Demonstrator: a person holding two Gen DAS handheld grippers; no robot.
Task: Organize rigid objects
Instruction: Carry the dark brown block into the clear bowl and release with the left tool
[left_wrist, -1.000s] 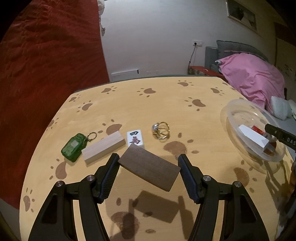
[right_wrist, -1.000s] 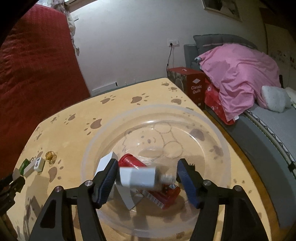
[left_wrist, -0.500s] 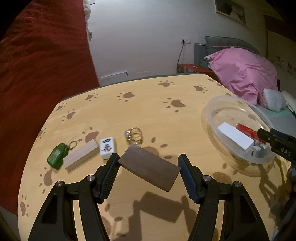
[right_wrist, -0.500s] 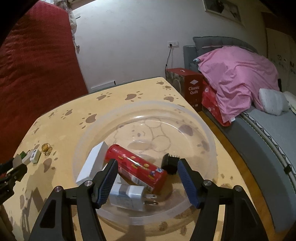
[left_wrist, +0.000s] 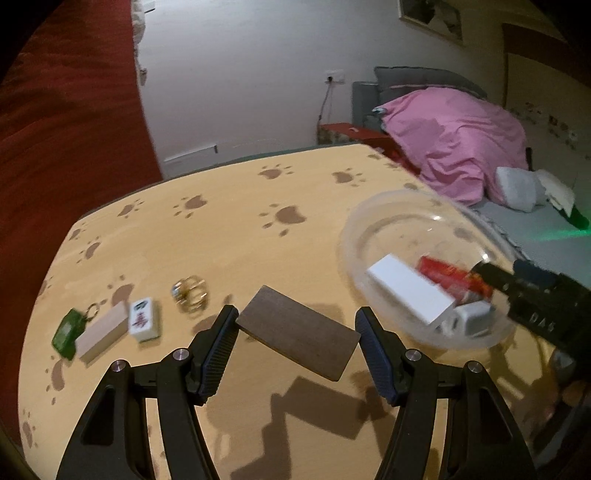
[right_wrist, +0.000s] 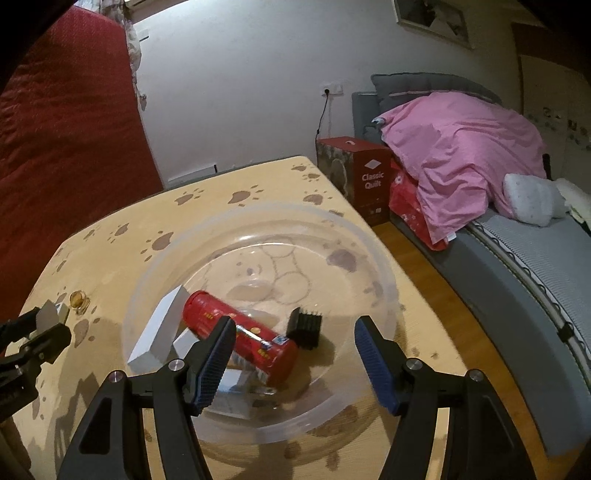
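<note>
My left gripper (left_wrist: 297, 349) is shut on a dark brown wooden board (left_wrist: 297, 336) and holds it above the table, left of the clear plastic bowl (left_wrist: 354, 236). On the table lie a green keychain (left_wrist: 67, 334), a pale wood block (left_wrist: 100, 331), a mahjong tile (left_wrist: 143, 322) and gold rings (left_wrist: 190, 297). My right gripper (right_wrist: 295, 360) is open and empty above the bowl (right_wrist: 380, 266), which holds a red can (right_wrist: 240, 341), a white box (right_wrist: 159, 341), a black block (right_wrist: 304, 326) and a white charger (right_wrist: 231, 382).
The table (left_wrist: 221, 236) has a yellow paw-print cover. A bed with a pink quilt (right_wrist: 461, 147) stands to the right, with a red box (right_wrist: 365, 177) beside it. A red curtain (right_wrist: 66, 122) hangs on the left.
My left gripper carried the board rightward toward the bowl. My right gripper let go of the white charger, which dropped into the bowl, and drew back a little.
</note>
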